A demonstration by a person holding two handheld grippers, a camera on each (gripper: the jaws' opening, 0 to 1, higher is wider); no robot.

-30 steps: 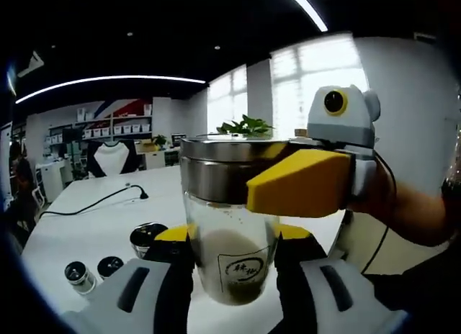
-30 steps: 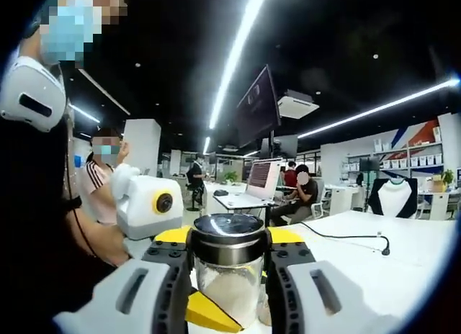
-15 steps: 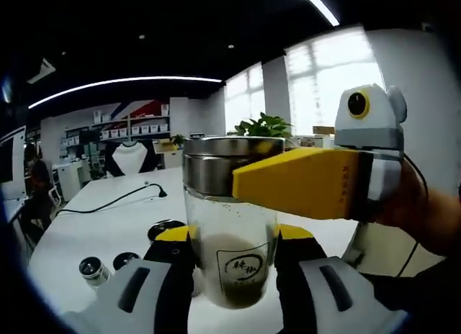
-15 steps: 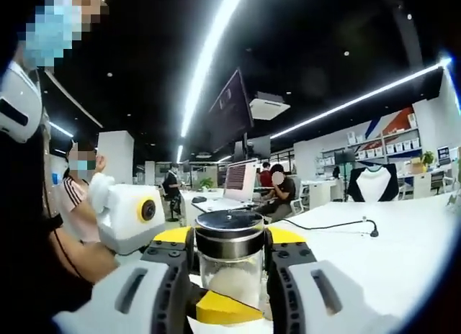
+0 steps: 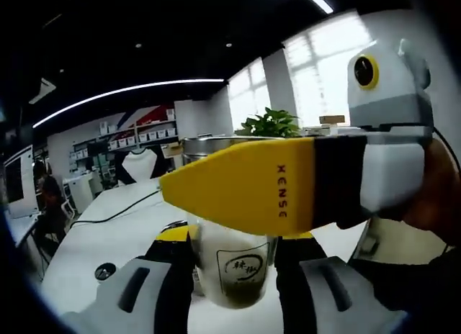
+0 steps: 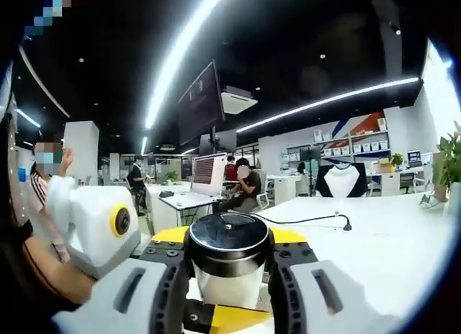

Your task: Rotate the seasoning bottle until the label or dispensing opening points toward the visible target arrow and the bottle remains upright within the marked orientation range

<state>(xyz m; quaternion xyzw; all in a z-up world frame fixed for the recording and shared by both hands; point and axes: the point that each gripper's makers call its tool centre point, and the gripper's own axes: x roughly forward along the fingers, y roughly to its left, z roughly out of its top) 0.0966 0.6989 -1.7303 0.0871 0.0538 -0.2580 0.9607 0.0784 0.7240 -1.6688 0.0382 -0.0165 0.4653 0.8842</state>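
Observation:
The seasoning bottle (image 5: 238,265) is a clear glass jar with pale powder, a square black-printed label facing the left gripper view, and a steel lid (image 6: 229,239). My left gripper (image 5: 234,242) is shut on the glass body, low in the left gripper view. My right gripper (image 6: 229,242) is shut on the lid, seen from above in the right gripper view. In the left gripper view one yellow jaw of the right gripper (image 5: 245,193) crosses in front of the lid and hides most of it. The bottle is held upright above the white table (image 5: 86,240).
A black cable (image 5: 119,211) runs across the table, and a small dark-capped jar (image 5: 106,271) stands at the left. A potted plant (image 5: 270,123) is behind the bottle. Several people sit at desks with a monitor (image 6: 209,177) beyond the table. The left gripper's white box (image 6: 97,226) is close on the left.
The right gripper has swung around the lid: its yellow jaw swept leftward across the left gripper view and came closer. The label still faces the left camera. Both views have panned.

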